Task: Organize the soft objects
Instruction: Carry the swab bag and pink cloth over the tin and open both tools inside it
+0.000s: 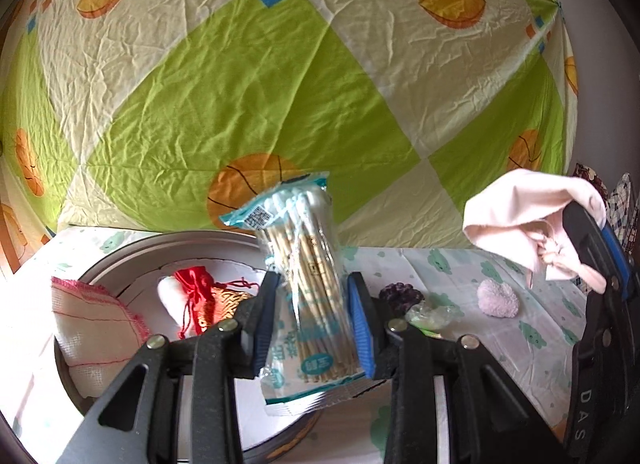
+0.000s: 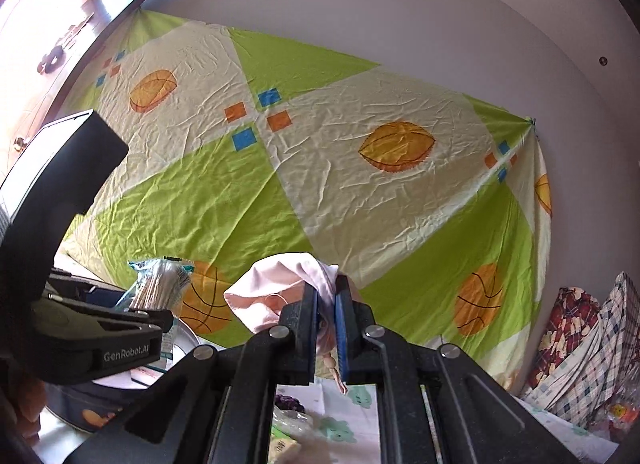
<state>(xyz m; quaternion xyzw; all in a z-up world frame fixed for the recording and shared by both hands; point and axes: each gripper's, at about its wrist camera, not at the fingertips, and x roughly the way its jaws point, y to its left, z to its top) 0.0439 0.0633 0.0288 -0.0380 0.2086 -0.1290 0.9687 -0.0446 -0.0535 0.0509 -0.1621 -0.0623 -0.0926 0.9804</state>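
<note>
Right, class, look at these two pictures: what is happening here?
A person is sorting soft things with two hand-held grippers. The left gripper grips a pack of cotton swabs above a round tin that already holds a red pouch and a mesh cloth. The right gripper is shut on a pink cloth.
</note>
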